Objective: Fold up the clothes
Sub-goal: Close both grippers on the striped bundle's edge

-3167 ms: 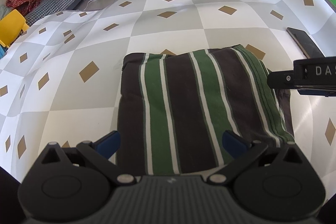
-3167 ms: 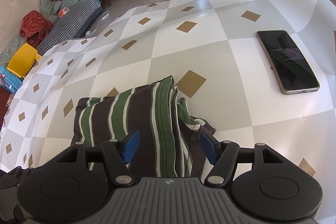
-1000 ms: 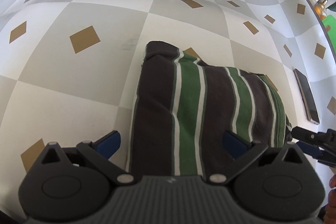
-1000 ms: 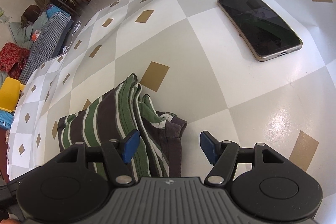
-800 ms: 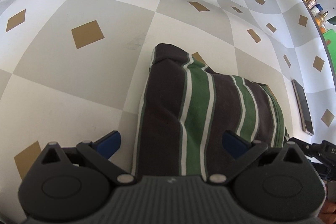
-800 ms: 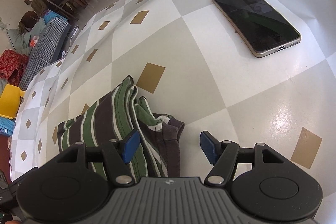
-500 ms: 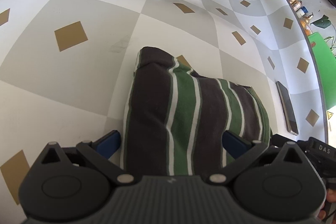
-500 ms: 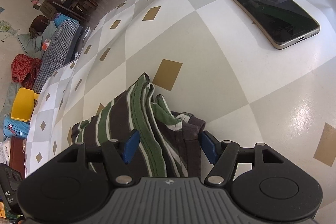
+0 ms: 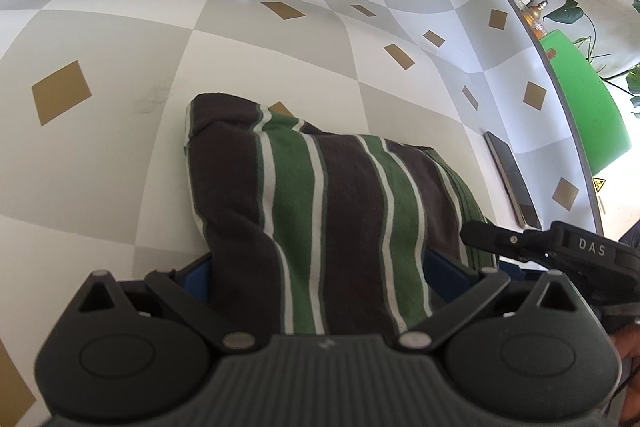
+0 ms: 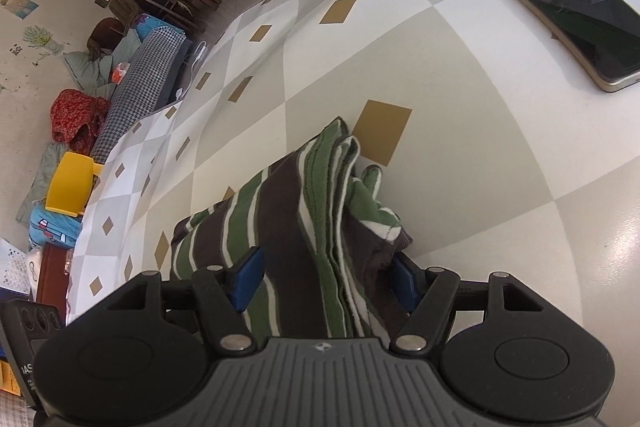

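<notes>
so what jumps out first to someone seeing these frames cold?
The folded striped garment, brown, green and white, bunched in the middle of the checked tablecloth, with both grippers straddling its near edge. The left gripper and the right gripper each have cloth between wide blue pads. Next, the dark phone lying flat, apart from the cloth, off to the right.

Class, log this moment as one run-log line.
shirt: folded, on table | left gripper: open, straddling | right gripper: open, straddling | phone: apart
</notes>
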### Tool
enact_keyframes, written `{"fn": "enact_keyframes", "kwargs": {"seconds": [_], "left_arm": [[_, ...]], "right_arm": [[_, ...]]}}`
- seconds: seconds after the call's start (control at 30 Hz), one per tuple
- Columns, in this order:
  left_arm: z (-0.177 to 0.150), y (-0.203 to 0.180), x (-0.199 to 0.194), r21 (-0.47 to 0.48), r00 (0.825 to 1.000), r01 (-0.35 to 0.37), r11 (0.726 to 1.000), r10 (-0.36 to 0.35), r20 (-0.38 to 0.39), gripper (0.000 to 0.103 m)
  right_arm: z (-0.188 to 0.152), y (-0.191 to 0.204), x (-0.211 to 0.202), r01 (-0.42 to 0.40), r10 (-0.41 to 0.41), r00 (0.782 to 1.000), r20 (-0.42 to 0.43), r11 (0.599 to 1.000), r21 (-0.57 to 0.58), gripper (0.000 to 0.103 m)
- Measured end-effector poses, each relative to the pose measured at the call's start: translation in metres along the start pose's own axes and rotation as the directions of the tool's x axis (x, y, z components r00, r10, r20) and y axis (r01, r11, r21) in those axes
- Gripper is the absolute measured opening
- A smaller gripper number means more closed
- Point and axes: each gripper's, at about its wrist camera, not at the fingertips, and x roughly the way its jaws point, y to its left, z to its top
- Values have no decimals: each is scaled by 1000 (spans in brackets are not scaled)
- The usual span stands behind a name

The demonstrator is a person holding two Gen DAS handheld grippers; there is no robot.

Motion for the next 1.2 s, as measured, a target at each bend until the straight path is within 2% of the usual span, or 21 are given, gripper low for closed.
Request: {"fn": "enact_keyframes", "kwargs": {"seconds": [0.3, 0.4, 0.57, 0.73, 0.83, 1.07, 1.1, 1.13, 1.2], "left_arm": [[-4, -6, 3, 27, 999, 21, 999, -22, 33, 102], [-5, -6, 2, 27, 999, 18, 999, -19, 44, 100], [-7, -5, 1, 27, 998, 14, 1000, -15, 62, 90], [-8, -6, 0, 23, 996, -20, 1000, 18, 87, 61], [-8, -3, -2, -2, 995, -25, 1000, 25, 94, 54], [-11, -1, -7, 8, 996, -38, 999, 38, 80, 52], [-11, 0, -7, 7, 996, -42, 999, 42, 78, 54], [-11, 0, -8, 10, 996, -53, 999, 52, 77, 57], [-12, -4, -9, 52, 989, -124, 991, 119, 88, 63]], "right_arm": [[-6, 18, 12, -8, 4, 1000, -29, 993, -122, 58], [-4, 15, 11, -9, 6, 1000, -29, 994, -113, 53], [-4, 13, 12, 9, -11, 1000, -21, 991, -133, 38], [-5, 15, 14, 10, -14, 1000, -26, 988, -154, 31], [-5, 16, 15, 3, -9, 999, -33, 987, -163, 29], [-5, 15, 16, 2, -8, 999, -38, 987, -160, 28], [-4, 14, 16, 3, -9, 999, -37, 988, -154, 28], [-4, 13, 15, 3, -9, 999, -35, 989, -148, 28], [-4, 12, 15, 2, -7, 999, -34, 991, -137, 28]]}}
